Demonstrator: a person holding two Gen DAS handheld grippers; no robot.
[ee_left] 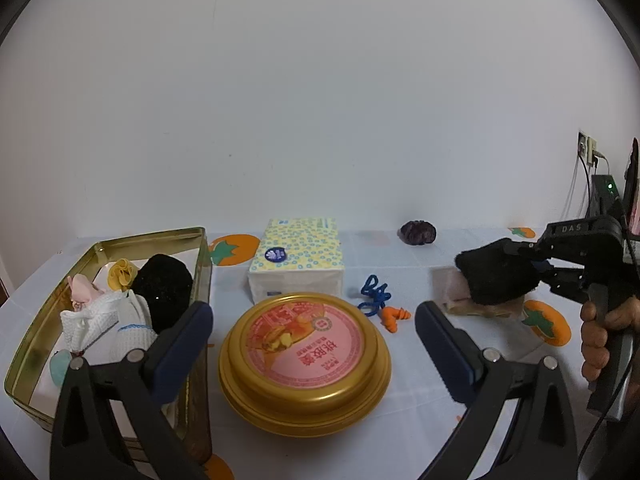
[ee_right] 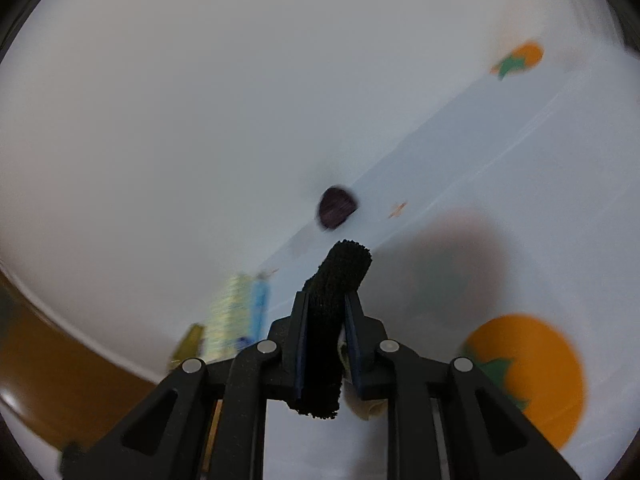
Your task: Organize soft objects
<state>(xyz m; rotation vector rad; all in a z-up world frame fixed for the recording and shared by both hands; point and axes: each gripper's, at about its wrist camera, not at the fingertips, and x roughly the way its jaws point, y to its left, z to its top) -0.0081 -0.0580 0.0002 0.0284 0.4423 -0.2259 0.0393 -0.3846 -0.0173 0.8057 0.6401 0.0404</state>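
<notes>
Right gripper (ee_right: 326, 344): fingers clamped on a black fuzzy cloth (ee_right: 334, 308), held clear above the surface (ee_left: 400, 380) toward its right edge. From the left wrist view the cloth (ee_left: 494, 276) hangs over a pale folded piece (ee_left: 452, 292) lying on the surface; whether they touch, cannot tell. The person's hand (ee_left: 604, 340) grips the handle.

Left gripper (ee_left: 314, 340): fingers wide apart, nothing between them, hovering above the near edge and straddling a round gold tin (ee_left: 306, 364) with a pink lid.

Gold rectangular tin (ee_left: 192, 236), open, sits at the left edge. Inside: a black bundle (ee_left: 164, 284), a white waffle cloth (ee_left: 104, 320), a yellow fabric flower (ee_left: 122, 274), a pink piece (ee_left: 82, 286), a pale green item (ee_left: 60, 366) at the near end.

Tissue pack (ee_left: 298, 258), yellow with blue dots, stands behind the round tin, toward the far edge. Blue cord (ee_left: 374, 294) and orange earplugs (ee_left: 396, 316) lie just right of the round tin, the cord touching the earplugs. Dark purple ball (ee_left: 418, 233) rests at the far edge by the wall; also seen blurred in the right wrist view (ee_right: 337, 207).

Open room: bare cloth between earplugs and the pale piece, and along the near right edge.

Surface covered in white cloth with orange persimmon prints (ee_left: 548, 322). Plain white wall (ee_left: 320, 100) behind; outlet with cables (ee_left: 586, 150) at far right.
</notes>
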